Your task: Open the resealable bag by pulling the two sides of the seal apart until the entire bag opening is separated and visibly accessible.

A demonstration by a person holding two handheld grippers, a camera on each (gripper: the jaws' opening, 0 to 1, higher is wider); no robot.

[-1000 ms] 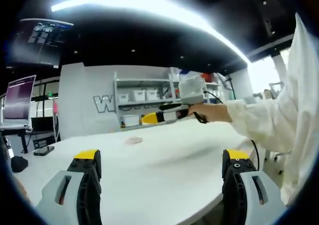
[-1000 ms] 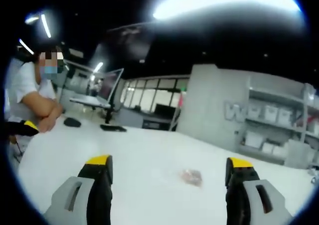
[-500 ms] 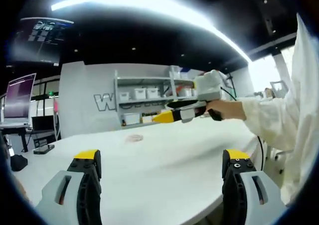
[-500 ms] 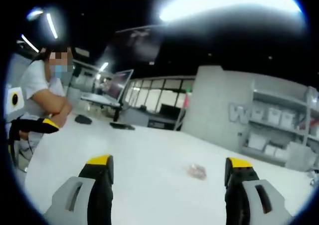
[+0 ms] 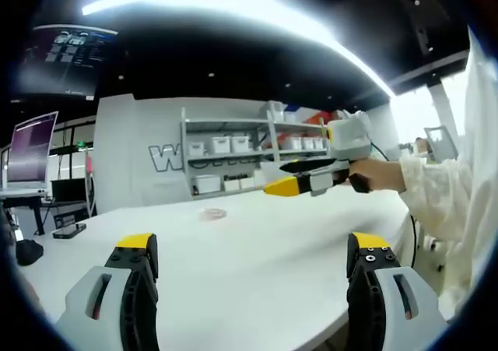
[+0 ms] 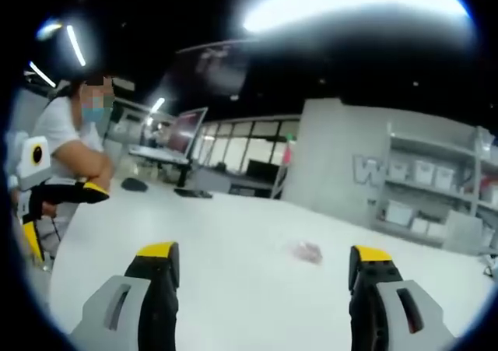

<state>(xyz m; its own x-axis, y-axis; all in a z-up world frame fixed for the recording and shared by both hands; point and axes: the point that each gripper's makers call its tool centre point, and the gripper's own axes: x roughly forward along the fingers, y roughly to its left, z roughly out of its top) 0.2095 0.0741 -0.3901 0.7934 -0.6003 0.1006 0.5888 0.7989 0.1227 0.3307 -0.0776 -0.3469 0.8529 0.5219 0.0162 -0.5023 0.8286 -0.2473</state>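
Progress: nothing of the opening is done, as far as I can judge; the resealable bag (image 5: 211,214) lies untouched on the white table (image 5: 257,281), a small pale pink shape far out on the tabletop, well apart from both grippers.
Left to do: reach the bag, take hold of each side of its seal, and pull the two sides apart along the whole opening.
Left gripper (image 5: 253,250): jaws wide apart with nothing between them, held above the near part of the table, the bag well beyond them.
Right gripper (image 6: 261,259): jaws likewise spread and empty, the bag (image 6: 305,250) lying beyond them, nearer the right jaw than the left.
Left gripper view adds: the right gripper (image 5: 289,186) from its side, held in a hand (image 5: 380,173) with a white sleeve, above the table and to the right of the bag.
Right gripper view adds: the left gripper (image 6: 66,195) far left of the bag, and a seated person (image 6: 66,133) behind it.
Seal: too small and blurred to tell whether it is closed.
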